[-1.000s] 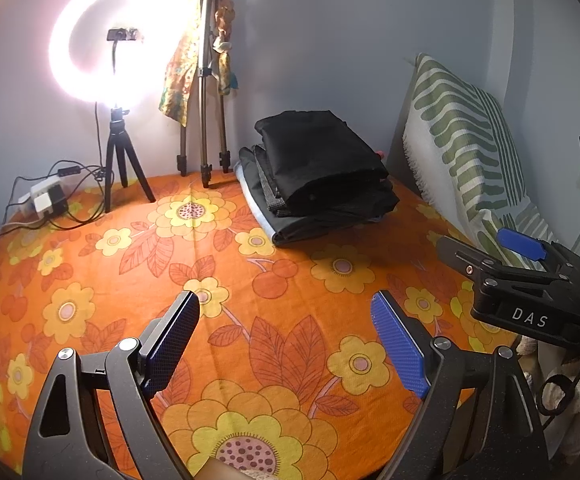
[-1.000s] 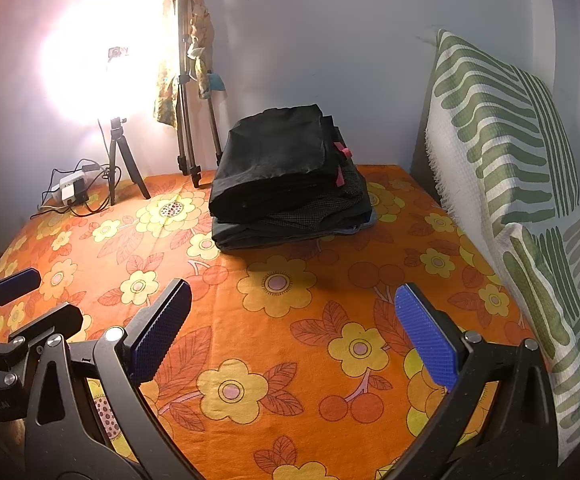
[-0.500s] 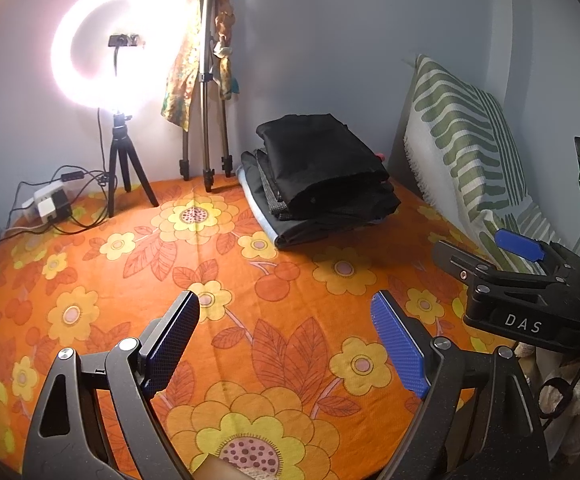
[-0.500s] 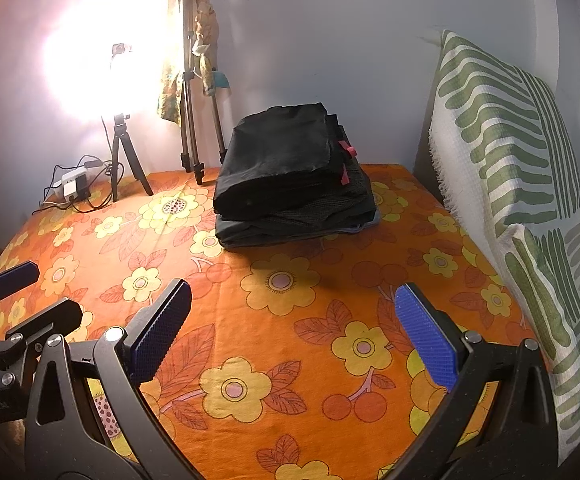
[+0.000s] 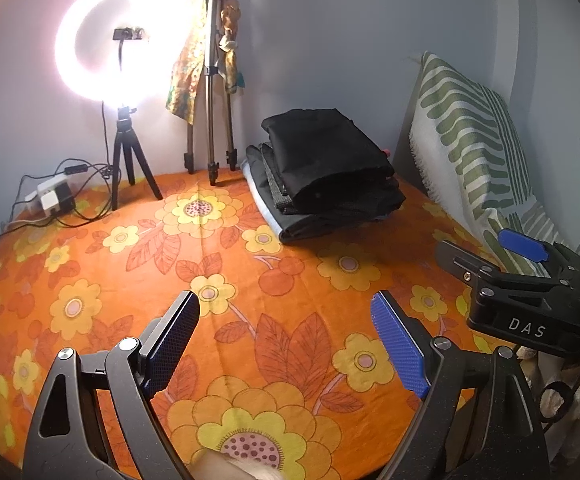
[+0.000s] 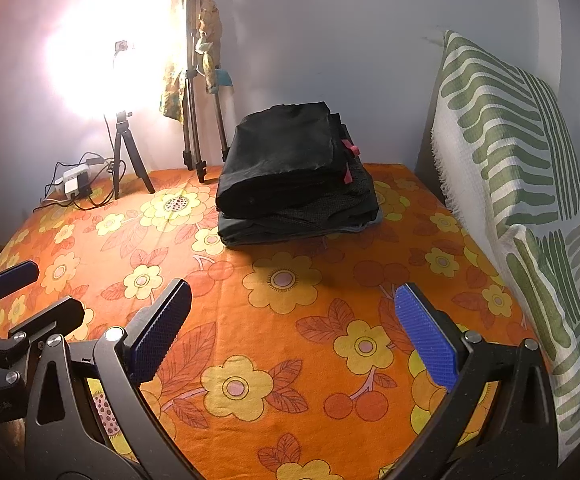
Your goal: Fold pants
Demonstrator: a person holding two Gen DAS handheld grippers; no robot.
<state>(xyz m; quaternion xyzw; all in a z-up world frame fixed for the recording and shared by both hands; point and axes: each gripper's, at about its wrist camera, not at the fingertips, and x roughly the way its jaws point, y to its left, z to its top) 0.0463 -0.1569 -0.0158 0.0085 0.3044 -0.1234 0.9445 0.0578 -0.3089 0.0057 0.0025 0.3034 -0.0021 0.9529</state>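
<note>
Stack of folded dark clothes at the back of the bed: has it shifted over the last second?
No. The stack of folded dark clothes keeps its spot on the orange floral sheet, same flowers at its front edge, beside the tripod. Slight frame drift is camera wobble.

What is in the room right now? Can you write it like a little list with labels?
surface: orange flowered sheet, bare in front
clothes: pile of folded dark pants at the far side
pile state: stacked flat, nothing unfolded nearby
left tongs: open, holding nothing, above the sheet
right tongs: open, holding nothing, above the sheet
right side: green striped pillow leaning upright
back wall: glowing ring light on a small tripod, a taller tripod draped with patterned cloth
far left corner: white plug adapter with cables
</note>
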